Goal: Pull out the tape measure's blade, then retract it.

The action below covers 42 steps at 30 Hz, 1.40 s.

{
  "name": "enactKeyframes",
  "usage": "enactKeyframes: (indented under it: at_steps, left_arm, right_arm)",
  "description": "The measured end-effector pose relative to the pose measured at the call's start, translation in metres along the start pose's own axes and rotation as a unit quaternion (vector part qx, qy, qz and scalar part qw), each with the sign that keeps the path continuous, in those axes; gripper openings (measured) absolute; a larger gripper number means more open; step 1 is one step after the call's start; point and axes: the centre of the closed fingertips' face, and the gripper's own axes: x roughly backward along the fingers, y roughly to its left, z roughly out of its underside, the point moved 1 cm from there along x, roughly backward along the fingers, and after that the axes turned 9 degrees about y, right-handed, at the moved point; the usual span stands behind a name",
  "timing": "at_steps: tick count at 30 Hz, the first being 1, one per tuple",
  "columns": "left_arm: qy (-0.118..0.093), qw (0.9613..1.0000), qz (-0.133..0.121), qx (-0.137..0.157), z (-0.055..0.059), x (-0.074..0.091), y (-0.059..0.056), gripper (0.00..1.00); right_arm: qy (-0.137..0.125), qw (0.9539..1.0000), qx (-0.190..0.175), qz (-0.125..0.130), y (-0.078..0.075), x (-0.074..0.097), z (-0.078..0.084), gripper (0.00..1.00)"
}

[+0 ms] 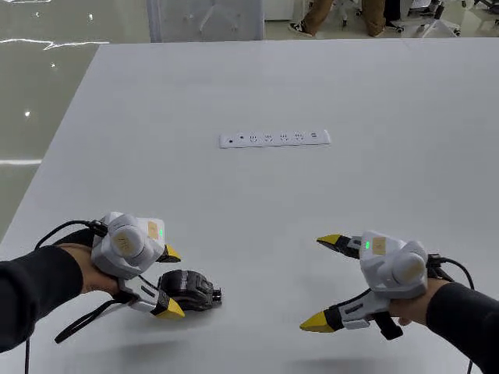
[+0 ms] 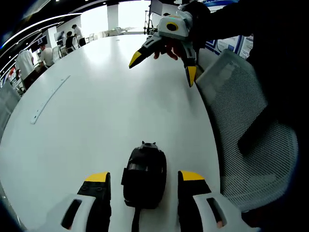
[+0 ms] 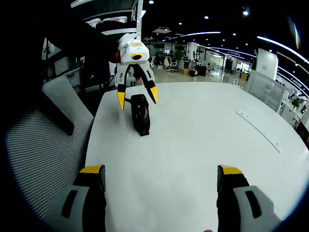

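Quick status on the tape measure job: basically at the starting line. The tape measure point(image 1: 187, 288) is lying on the white desk point(image 1: 312, 195), down at the near edge on my left side. It's a black, chunky case, with the blade end pointing off toward my right.

My left tongs point(image 1: 172, 282) are set around it, one yellow tip on each side of the case. In the left gripper view I can see a thin strip of desk between each jaw and the case, so I'd call them open and straddling it, not clamped. It's a close call though, the gaps are small.

My right tongs point(image 1: 322, 280) are spread wide with nothing in them, sitting low over the desk and well apart from the tape measure. From the right gripper view the case is straight ahead between the jaws, just far off.

As for the blade, I can't see any of it out. There's only the little nub at the front of the case where the hook should be, too small to make out properly. So my read is that nothing's done yet:

- clamp the case with the left
- bring the right over and pinch the hook
- pull the blade out
- let it run back in

The only other thing on the desk is a white power strip point(image 1: 274, 139) up the middle, well out of the way.
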Motion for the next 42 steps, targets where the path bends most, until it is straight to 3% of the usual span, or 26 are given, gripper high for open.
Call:
enactKeyframes:
  at_steps: [2,9,19,25,36,42]
  left_arm:
    - [0.013,0.9997,-0.005,-0.021,0.001,-0.004,0.001,0.47]
    - [0.032,0.9989,-0.012,-0.033,0.002,-0.011,0.003,0.35]
    - [0.039,0.9991,-0.010,-0.014,0.003,-0.012,0.002,0.33]
    - [0.038,0.9990,-0.014,-0.016,0.003,-0.011,0.002,0.32]
    - [0.039,0.9990,-0.009,-0.022,0.003,-0.012,0.002,0.32]
    - [0.041,0.9989,-0.006,-0.022,0.003,-0.012,0.002,0.32]
  right_arm:
    - [0.000,0.9999,0.007,-0.010,0.003,-0.009,-0.006,0.92]
    - [-0.007,0.9993,0.016,-0.034,0.006,-0.033,-0.028,0.86]
    - [-0.002,0.9976,0.032,-0.061,0.014,-0.065,-0.046,0.77]
    - [0.003,0.9964,0.042,-0.074,0.022,-0.086,-0.054,0.66]
    - [0.035,0.9916,0.074,-0.100,0.033,-0.116,-0.057,0.38]
    - [0.051,0.9895,0.061,-0.120,0.039,-0.126,-0.053,0.25]
